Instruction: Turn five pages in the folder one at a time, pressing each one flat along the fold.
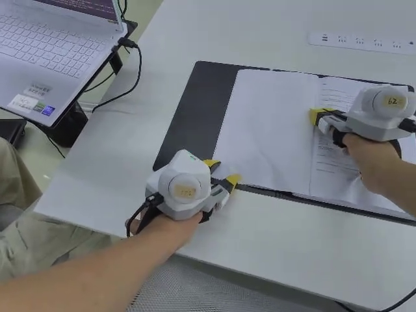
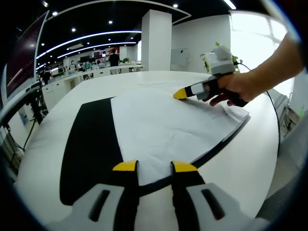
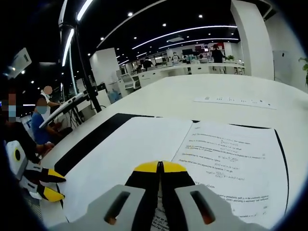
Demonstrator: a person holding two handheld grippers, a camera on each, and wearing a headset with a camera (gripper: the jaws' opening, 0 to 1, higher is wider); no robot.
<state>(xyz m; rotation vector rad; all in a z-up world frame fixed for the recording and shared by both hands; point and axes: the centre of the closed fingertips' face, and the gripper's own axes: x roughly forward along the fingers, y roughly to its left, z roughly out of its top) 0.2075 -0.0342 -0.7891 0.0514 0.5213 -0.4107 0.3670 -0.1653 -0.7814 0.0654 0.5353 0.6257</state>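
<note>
1. The folder lies open on the bench, toward its near right side, with the black inner cover bare on the left.
2. A blank page lies over the left half – its left edge stops short of the cover's edge, so a black strip shows beside it.
3. A printed page lies on the right half; your right hand covers part of it.
4. Your left gripper sits at the folder's near edge, by the near left corner of the blank page. In the left gripper view its yellow-tipped jaws stand a narrow gap apart, and the page's near edge shows in that gap. I cannot tell whether they touch the paper.
5. Your right gripper points at the fold from the right, its tip between the blank page and the printed page. In the right gripper view its jaws are closed tip to tip – nothing shows between them – and they lie low over the paper.
6. Each gripper shows in the other's view: the right one above the far part of the page, the left one at the folder's near corner.
7. A laptop sits off the bench's left edge, and a power strip lies along the far side.
</note>
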